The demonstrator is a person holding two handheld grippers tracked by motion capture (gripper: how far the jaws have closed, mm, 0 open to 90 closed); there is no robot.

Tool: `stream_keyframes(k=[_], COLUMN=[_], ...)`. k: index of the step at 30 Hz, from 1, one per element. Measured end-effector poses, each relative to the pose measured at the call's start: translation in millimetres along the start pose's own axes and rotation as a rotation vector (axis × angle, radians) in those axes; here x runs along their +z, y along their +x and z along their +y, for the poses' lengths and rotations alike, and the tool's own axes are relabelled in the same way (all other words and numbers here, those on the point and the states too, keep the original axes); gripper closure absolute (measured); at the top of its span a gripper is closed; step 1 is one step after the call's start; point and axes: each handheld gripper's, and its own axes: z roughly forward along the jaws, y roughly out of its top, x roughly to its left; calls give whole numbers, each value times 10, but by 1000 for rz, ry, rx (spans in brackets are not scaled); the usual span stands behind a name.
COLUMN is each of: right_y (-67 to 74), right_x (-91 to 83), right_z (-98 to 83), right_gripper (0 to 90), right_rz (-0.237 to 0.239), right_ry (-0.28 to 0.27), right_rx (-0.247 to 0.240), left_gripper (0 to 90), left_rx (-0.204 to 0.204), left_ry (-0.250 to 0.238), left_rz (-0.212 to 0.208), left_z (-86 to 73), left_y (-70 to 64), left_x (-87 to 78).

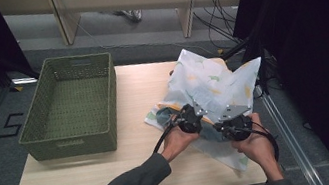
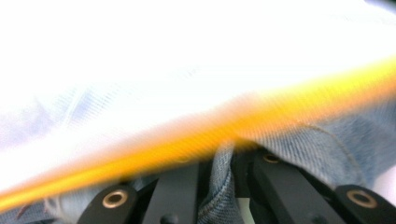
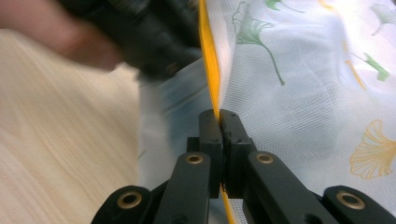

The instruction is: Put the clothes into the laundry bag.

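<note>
Pale wooden table point(image 1: 90, 173) holds the white leaf-print mesh bag with yellow trim point(image 1: 212, 84) at 3 o'clock. Left gripper point(image 1: 191, 113) pinches denim, right gripper point(image 1: 227, 115) clamps trim; uneven pulling could slip it.

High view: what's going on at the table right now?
A person is working a white mesh bag with a leaf print and yellow trim on the light wooden table. The right gripper is shut on the yellow edge. The left gripper pinches a fold of blue denim fabric at the bag's mouth, beside the same trim. The green woven basket stands apart at the left.
</note>
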Motion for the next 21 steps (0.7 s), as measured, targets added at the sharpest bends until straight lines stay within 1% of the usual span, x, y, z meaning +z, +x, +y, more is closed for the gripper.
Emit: stream_keyframes(k=[1, 2, 3, 4, 5, 6, 7, 8, 9, 10, 11, 12, 13, 14, 15, 16, 17, 18, 19, 20, 21], right_y=[-1, 11, 17, 25, 44, 44, 48, 48, 52, 48, 20, 20, 35, 22, 9, 9, 13, 15, 25, 25, 33], right_x=[-7, -7, 6, 25, 88, 88, 143, 143, 168, 190, 220, 220, 209, 227, 211, 211, 205, 205, 229, 229, 220], right_z=[4, 5, 6, -3, -28, -28, -65, -65, -84, -102, -128, -128, -139, -150, -148, -148, -148, -148, -152, -152, -143], right_gripper=[897, 898, 898, 898, 897, 897, 897, 897, 897, 897, 896, 896, 896, 895, 894, 894, 893, 893, 891, 891, 889], right_rz=[14, 24, 28, 46, 57, 57, 69, 69, 71, 75, 88, 88, 80, 69, 73, 73, 74, 75, 61, 61, 79], right_ry=[-5, -6, -6, 1, 14, 14, 35, 35, 41, 44, 48, 48, 61, 38, 46, 46, 49, 51, 34, 34, 59], right_rx=[-7, -1, -7, -3, -13, -13, -2, -2, 5, 3, 2, 2, 35, 18, 24, 24, 35, 39, 33, 33, 40], left_gripper=[824, 821, 816, 808, 785, 769, 752, 727, 727, 679, 542, 542, 490, 455, 417, 383, 383, 342, 305, 298, 287], left_rx=[-7, -16, -48, -60, -56, -56, -105, -105, -93, -74, -83, -82, -64, -33, 5, 5, 5, 4, 4, 4, -7], left_ry=[-1, 1, 5, 23, 43, 43, 18, 18, 22, 37, 38, 40, 45, 50, 71, 71, 94, 117, 127, 127, 127], left_rz=[10, 11, 10, 18, 25, 25, 7, 7, -2, -28, -52, -64, -58, -53, -56, -56, -70, -80, -79, -79, -90], left_z=[10, 1, -28, -74, -139, -139, -191, -191, -197, -201, -207, -214, -228, -246, -294, -294, -327, -359, -426, -426, -453], left_y=[11, 10, 5, 5, 3, 3, -9, -9, -9, 5, 12, 22, 33, 40, 53, 53, 57, 58, 47, 47, 39], left_x=[35, 74, 140, 225, 327, 327, 349, 349, 321, 278, 228, 168, 93, 36, -49, -49, -92, -126, -167, -167, -167])
